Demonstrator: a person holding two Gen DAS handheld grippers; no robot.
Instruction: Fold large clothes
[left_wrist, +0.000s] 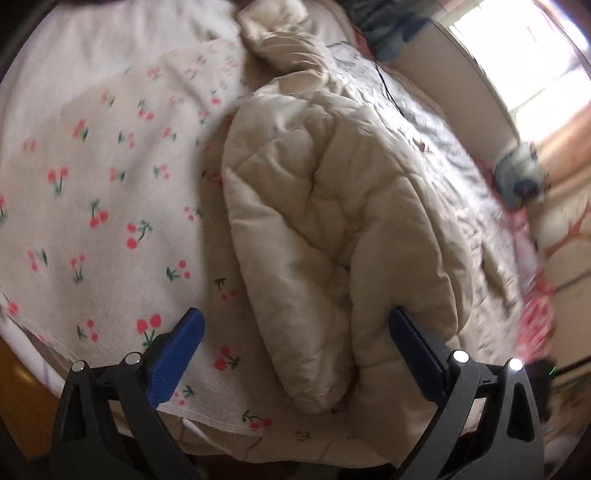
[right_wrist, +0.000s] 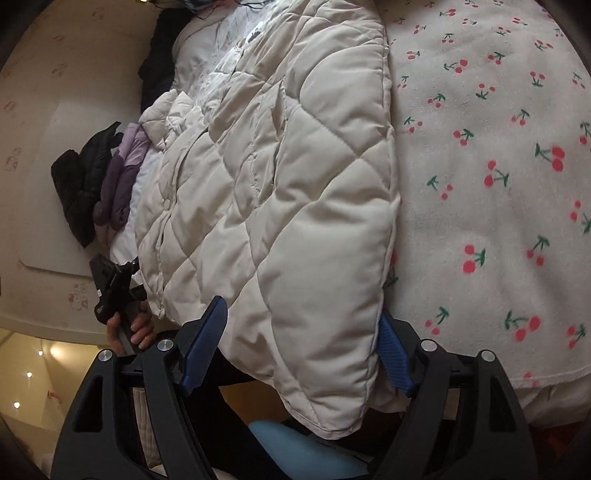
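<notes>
One cream quilted jacket (left_wrist: 332, 229) lies mid-frame on one cherry-print sheet (left_wrist: 92, 184). The left gripper (left_wrist: 295, 332) and right gripper (right_wrist: 301, 332) both stand spread around its puffy edge. Two darker garments, black (right_wrist: 79, 192) and purple (right_wrist: 118, 181), sit at left.

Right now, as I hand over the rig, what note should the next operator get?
Left gripper: jaws open, around the coat's near end, not clamped.
Right gripper: jaws open, astride the coat's near edge, not clamped.
Coat: cream quilted, lying lengthwise on the cherry sheet, one side already folded over the middle.
Dark clothes lie bunched at the bed's far side.
Left: close both jaws on the near end, fold the coat away from you, then flatten it.
</notes>
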